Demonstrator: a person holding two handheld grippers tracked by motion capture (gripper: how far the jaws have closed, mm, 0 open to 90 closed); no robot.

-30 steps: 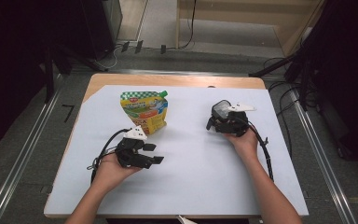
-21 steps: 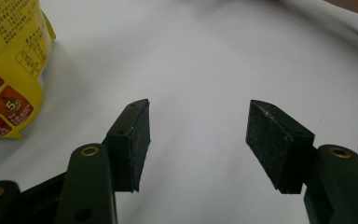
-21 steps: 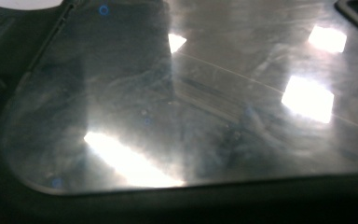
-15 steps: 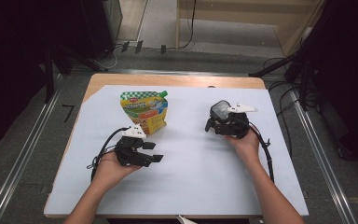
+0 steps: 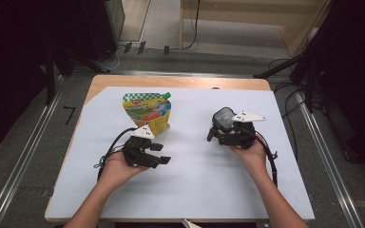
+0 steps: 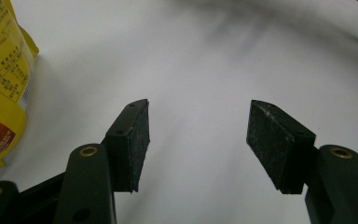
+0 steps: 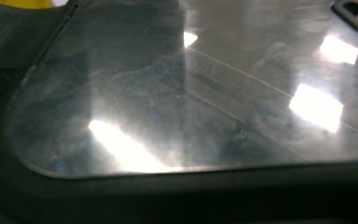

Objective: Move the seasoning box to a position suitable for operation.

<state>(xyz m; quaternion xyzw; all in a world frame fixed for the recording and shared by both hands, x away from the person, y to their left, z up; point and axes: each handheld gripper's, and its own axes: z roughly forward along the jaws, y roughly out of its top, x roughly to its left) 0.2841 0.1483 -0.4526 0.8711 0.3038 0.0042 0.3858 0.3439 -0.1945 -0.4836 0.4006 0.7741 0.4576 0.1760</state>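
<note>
While left hand-held gripper (image 5: pixel 164 154) gapes empty beside pouch (image 5: pixel 148 111), right hand-held gripper (image 5: pixel 214 133) state untellable; white sheet (image 5: pixel 209 190) bare between.

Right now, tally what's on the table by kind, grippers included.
Yellow spouted pouch: 1
White sheet covering the table: 1
Hand-held grippers: 2, left gripper and right gripper
Dark glossy object at the right gripper: 1
Total: 5

The black left gripper (image 5: pixel 164 154) is held low near the left, jaws parted and empty; the black right gripper (image 5: pixel 212 134) is raised to the right.
</note>
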